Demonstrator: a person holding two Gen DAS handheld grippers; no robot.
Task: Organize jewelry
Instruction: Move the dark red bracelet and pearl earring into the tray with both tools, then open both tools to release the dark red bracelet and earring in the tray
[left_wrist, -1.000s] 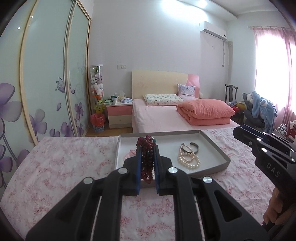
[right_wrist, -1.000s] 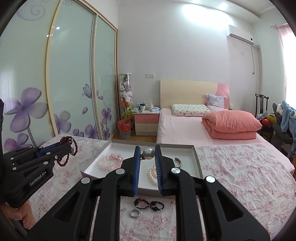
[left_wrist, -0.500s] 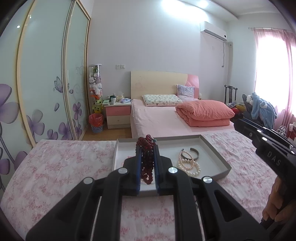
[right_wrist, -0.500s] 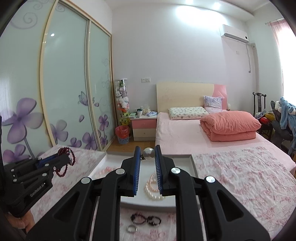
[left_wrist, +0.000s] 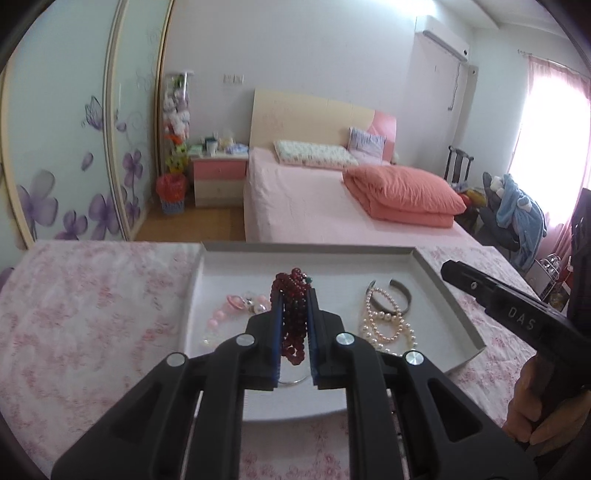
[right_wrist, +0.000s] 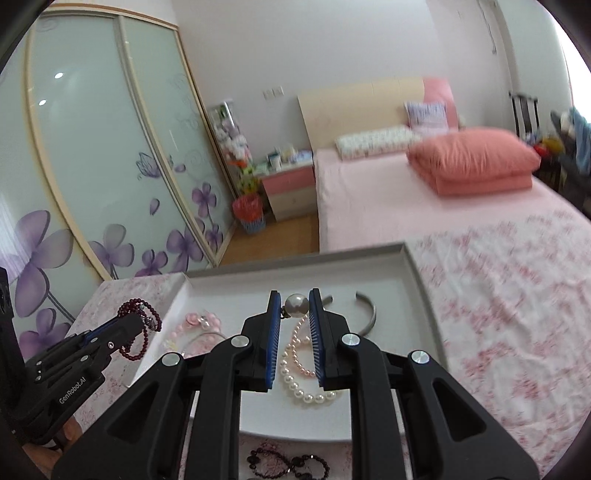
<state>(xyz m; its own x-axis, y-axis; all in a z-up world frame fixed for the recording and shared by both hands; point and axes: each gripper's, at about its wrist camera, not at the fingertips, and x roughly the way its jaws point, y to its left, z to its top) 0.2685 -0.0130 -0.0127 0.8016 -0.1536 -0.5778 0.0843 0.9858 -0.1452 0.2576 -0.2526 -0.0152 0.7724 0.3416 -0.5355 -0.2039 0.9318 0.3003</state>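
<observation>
Dark-red bead string (left_wrist: 291, 314): pinched between the blue pads of the left gripper (left_wrist: 294, 321); loops stick up above the fingertips and hang below them, over the tray.
Left gripper pose: pointing forward and tilted down, above the near middle of the tray (left_wrist: 454, 295); in the right wrist view it (right_wrist: 138, 325) enters from the lower left, beads dangling at its tip.
Right gripper (right_wrist: 294, 314): clenched on a large pearl bead (right_wrist: 296, 305) held at the fingertips, over the tray (right_wrist: 417, 273); tilted down and rolled slightly.
Right hand (left_wrist: 543, 406): wrapped around the handle, at the tray's right edge in the left wrist view.
Tray contents: pearl string (right_wrist: 299, 369), grey open bangle (right_wrist: 365, 314), pink beads (left_wrist: 236, 310).
Tray position: on a pink floral cloth (left_wrist: 92, 314).
Outside tray: black bead bracelet (right_wrist: 288, 463) on the cloth, just beside the near edge.
Right view: background blurred.
</observation>
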